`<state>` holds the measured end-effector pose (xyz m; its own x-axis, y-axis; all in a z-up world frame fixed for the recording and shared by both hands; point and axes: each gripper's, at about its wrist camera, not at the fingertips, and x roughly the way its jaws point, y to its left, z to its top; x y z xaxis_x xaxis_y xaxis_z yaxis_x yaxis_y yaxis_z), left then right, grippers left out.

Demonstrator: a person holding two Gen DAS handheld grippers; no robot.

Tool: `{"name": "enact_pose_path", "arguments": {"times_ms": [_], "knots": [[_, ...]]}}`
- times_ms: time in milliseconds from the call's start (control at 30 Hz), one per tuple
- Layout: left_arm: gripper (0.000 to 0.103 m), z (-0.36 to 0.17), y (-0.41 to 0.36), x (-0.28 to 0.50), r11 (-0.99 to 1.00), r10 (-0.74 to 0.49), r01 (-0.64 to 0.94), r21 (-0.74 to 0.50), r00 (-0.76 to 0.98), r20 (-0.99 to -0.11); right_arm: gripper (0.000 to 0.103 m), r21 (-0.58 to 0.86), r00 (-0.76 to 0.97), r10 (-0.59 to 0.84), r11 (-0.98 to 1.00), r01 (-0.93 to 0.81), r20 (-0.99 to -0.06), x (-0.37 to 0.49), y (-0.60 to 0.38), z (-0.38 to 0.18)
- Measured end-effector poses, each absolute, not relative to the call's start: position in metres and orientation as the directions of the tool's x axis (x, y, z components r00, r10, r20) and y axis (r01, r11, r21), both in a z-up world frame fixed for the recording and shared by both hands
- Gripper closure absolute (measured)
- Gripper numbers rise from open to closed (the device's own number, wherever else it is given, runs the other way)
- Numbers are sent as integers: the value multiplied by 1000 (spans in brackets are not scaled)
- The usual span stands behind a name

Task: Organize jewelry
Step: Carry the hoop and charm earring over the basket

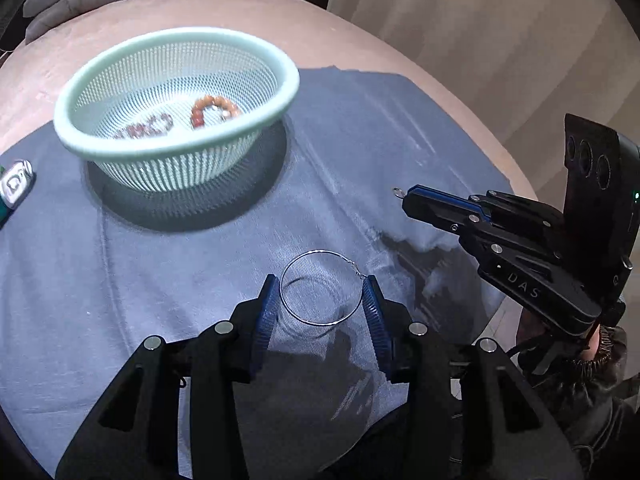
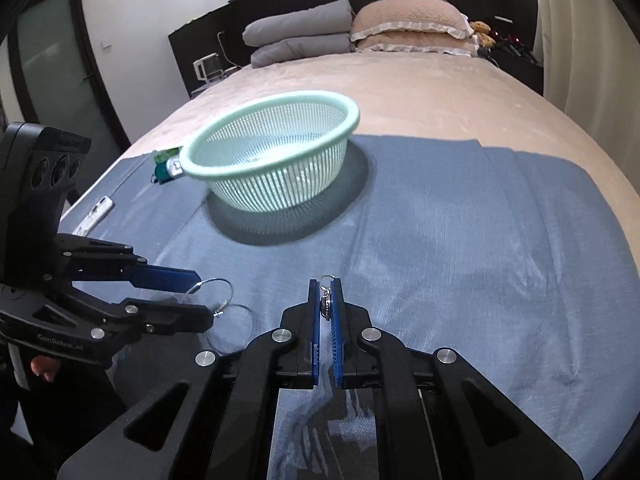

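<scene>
Earring pinched in right gripper, perhaps a pendant, mostly hidden.

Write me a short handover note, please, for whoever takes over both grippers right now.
Left gripper: holds the large silver hoop earring between its pads, above the blue cloth.
Right gripper: shut on a small pendant earring.
Done: two beaded bracelets lie in the green basket.
Left: carry both earrings to the basket and release them.
</scene>
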<state>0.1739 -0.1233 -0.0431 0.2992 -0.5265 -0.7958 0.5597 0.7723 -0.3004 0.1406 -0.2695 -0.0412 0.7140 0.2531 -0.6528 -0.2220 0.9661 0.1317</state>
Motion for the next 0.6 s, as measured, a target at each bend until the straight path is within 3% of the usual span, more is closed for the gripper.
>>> {"name": "enact_pose_path", "arguments": {"times_ms": [333, 600], "knots": [[59, 45, -58, 230, 842, -503, 462, -281, 479, -720, 98, 46, 771, 292, 945, -324, -566, 171, -246, 45], [59, 66, -30, 269, 879, -435, 429, -208, 543, -718, 98, -9, 761, 318, 920, -391, -565, 226, -208, 71]]}}
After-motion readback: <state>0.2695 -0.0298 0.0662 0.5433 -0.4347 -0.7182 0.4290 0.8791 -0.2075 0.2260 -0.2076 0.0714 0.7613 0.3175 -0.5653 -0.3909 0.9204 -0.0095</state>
